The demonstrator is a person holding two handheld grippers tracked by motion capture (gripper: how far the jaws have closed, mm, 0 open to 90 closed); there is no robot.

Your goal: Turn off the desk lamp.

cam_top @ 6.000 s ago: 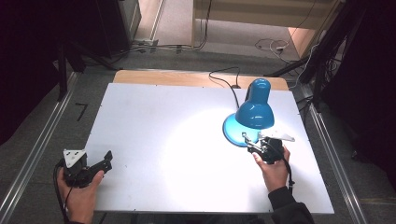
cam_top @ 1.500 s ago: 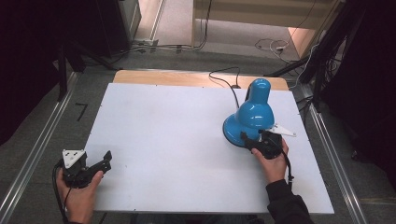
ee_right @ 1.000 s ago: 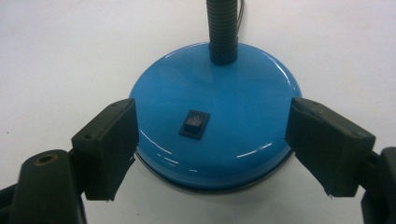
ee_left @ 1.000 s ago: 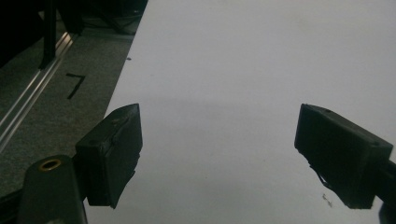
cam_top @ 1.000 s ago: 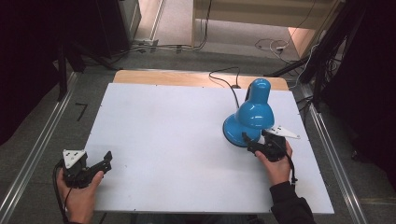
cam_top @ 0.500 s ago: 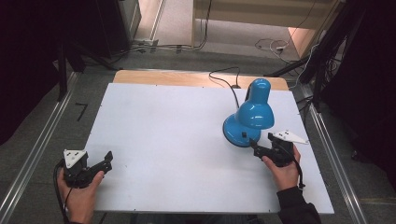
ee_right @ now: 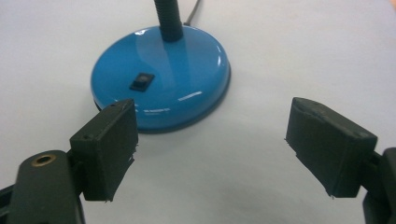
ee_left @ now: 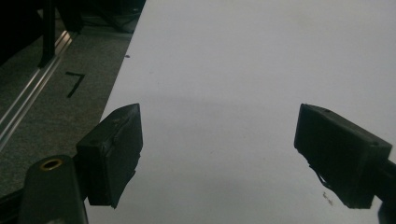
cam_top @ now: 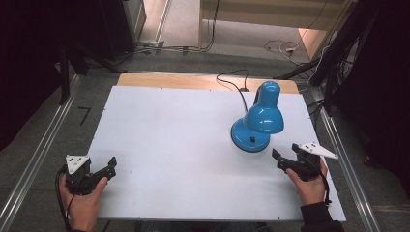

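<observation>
The blue desk lamp, now dark, stands at the white bench's right; the right tool has backed off its base switch, wide open and empty, like the left tool

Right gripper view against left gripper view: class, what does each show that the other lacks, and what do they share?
Right gripper view: the blue lamp's round base with its small black switch and the foot of its neck, just beyond the open right tongs. Left gripper view: grey floor and a metal rail beside the table edge, past the open left tongs. Both: the white tabletop and two black jaws set wide apart.
</observation>
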